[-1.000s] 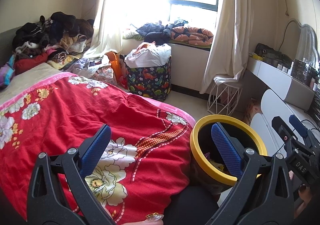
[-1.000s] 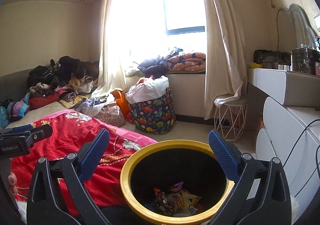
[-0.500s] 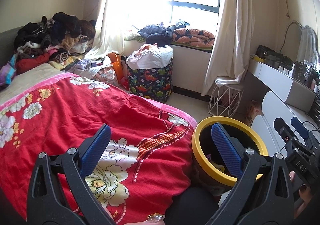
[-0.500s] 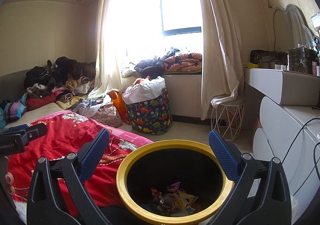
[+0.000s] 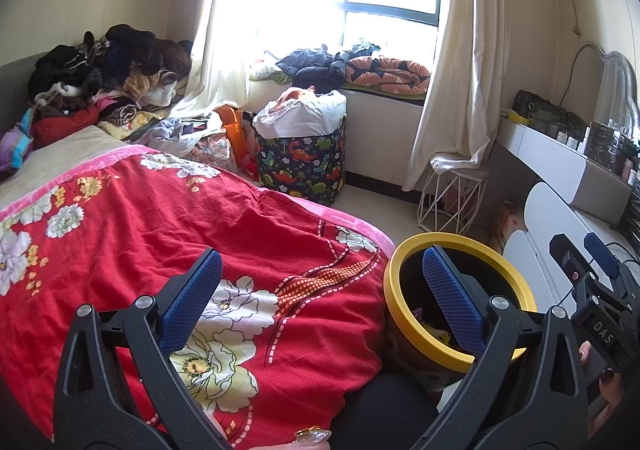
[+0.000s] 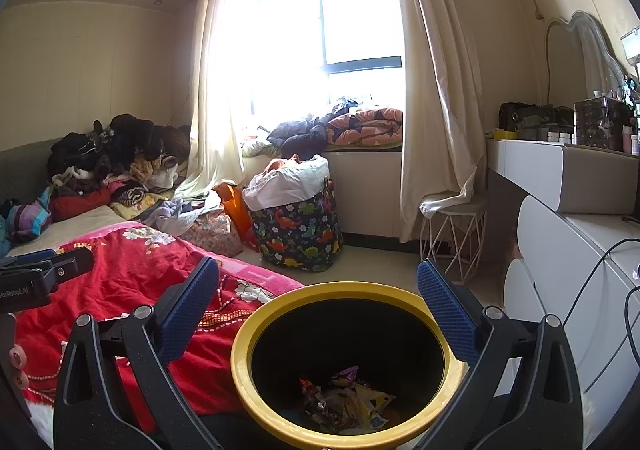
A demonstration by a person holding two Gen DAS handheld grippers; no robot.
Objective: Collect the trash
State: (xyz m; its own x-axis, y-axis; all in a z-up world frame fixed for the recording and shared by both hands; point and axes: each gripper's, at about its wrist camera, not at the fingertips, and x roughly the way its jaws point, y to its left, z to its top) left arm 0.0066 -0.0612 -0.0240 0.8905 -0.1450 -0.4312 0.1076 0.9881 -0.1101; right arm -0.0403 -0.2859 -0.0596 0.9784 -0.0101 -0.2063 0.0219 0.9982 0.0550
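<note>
Yellow-rimmed and black inside, the bin (image 6: 340,362) stands on the floor just beside the bed, and the wrappers (image 6: 346,398) already in it lie in a small crumpled heap at the bottom. Both tools are idle from where I stand: the right gripper (image 6: 318,306) hangs directly over the mouth of the bin with its blue pads spread wide and nothing between them, and the left gripper (image 5: 320,294) is just as wide open and just as empty, held above the red floral quilt (image 5: 160,217) with one pad crossing the bin's rim in its own view. No loose scrap shows on the quilt, so the job looks close to finished, or at a pause between pieces. Something small and glittery (image 5: 312,436) peeps in at the very bottom of the left view, but I cannot tell what it is. If more litter is to be found, the sensible way is to sweep the quilt's folds and the floor by the dinosaur-print basket (image 5: 300,161), pinch each piece by a firm edge, carry it well past the yellow rim and let go only once it is over the black hollow.
</note>
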